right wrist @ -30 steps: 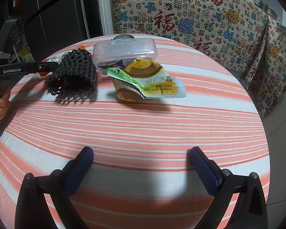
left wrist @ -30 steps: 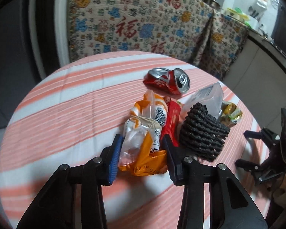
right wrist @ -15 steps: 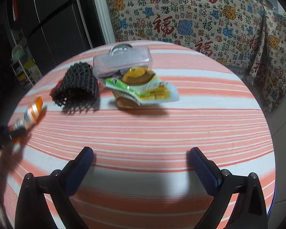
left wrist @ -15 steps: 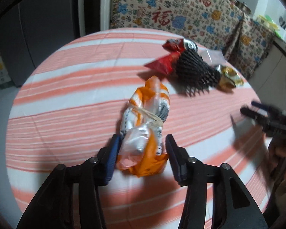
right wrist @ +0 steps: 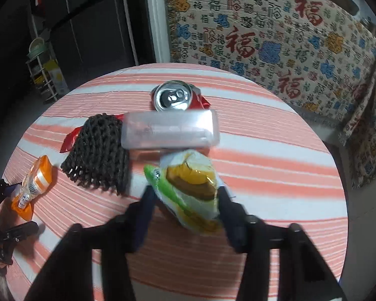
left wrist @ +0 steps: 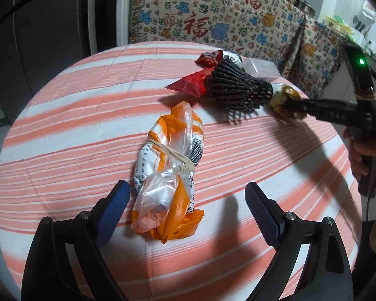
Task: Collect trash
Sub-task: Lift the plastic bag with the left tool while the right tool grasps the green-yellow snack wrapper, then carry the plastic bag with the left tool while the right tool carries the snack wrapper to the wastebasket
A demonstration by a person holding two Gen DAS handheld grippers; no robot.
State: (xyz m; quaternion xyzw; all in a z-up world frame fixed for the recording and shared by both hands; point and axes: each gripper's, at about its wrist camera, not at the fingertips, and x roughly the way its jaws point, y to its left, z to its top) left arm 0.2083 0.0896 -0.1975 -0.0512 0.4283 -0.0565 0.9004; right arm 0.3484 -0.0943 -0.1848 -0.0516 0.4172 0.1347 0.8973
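Left gripper [left wrist: 188, 198]: spread wide, just opened, orange bag [left wrist: 169, 175] released on the striped surface [left wrist: 75, 130]; right gripper [right wrist: 185, 195]: closing, clamped on green wrapper [right wrist: 188, 188] for collection

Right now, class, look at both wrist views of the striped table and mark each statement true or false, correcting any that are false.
1. The left tool is clamped on the orange bag. False: its jaws have just been opening and stand wide; the orange bag lies loose on the tablecloth.
2. The right tool has the green and yellow wrapper between its fingers. True; its jaws have just been closing.
3. The drink can stands upright. False: it lies on its side, top facing the right wrist camera.
4. The black foam net lies beside the clear plastic box. True.
5. The orange bag is tied with string. True.
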